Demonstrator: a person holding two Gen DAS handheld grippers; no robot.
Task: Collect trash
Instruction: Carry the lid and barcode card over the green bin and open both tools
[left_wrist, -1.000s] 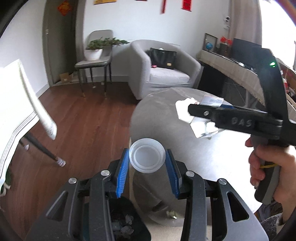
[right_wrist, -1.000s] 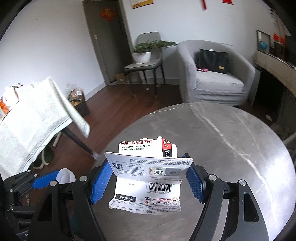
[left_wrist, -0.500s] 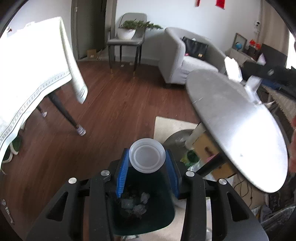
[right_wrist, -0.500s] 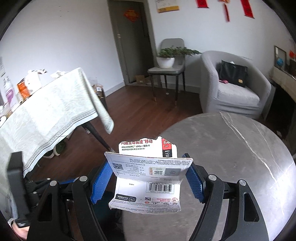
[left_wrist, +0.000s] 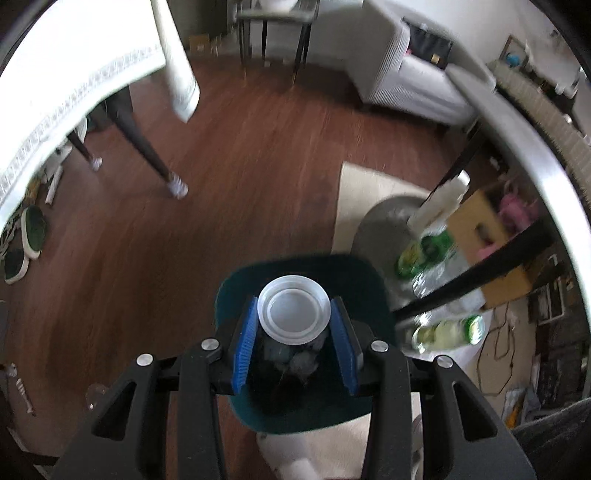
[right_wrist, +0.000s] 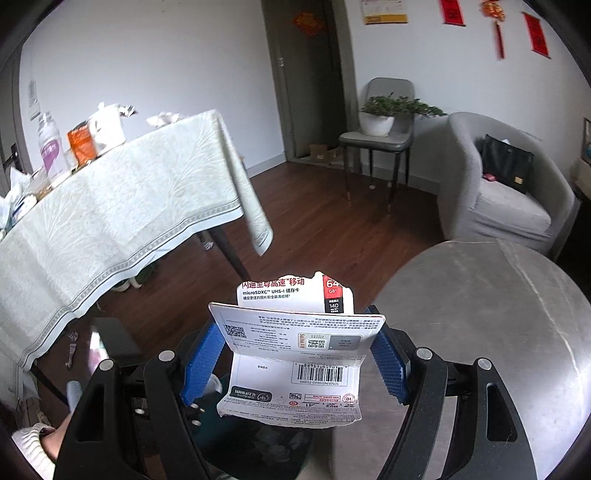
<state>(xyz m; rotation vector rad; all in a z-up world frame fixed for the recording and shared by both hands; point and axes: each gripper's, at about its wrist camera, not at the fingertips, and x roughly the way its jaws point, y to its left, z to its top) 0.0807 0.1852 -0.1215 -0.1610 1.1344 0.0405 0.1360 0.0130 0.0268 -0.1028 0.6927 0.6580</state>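
Note:
My left gripper (left_wrist: 293, 314) is shut on a white plastic cup (left_wrist: 293, 312), seen bottom-first between the blue pads. It hangs directly over a dark teal trash bin (left_wrist: 365, 280) on the floor, which holds crumpled scraps. My right gripper (right_wrist: 295, 345) is shut on a torn, folded memory-card package (right_wrist: 295, 354) of white card with a barcode and red print. It hovers beside the edge of the round grey table (right_wrist: 480, 314), and the dark bin (right_wrist: 258, 450) shows below it.
A table with a white cloth (right_wrist: 110, 221) and bottles stands at left. A chair with a plant (right_wrist: 384, 122) and a grey armchair (right_wrist: 509, 199) stand at the back. Green bottles (left_wrist: 428, 247) and a cardboard box (left_wrist: 480, 225) sit under the round table.
The left gripper has swung off the round table and dropped down over the bin, still gripping the cup. The right gripper has moved leftward off the table's middle to its edge, package still held.

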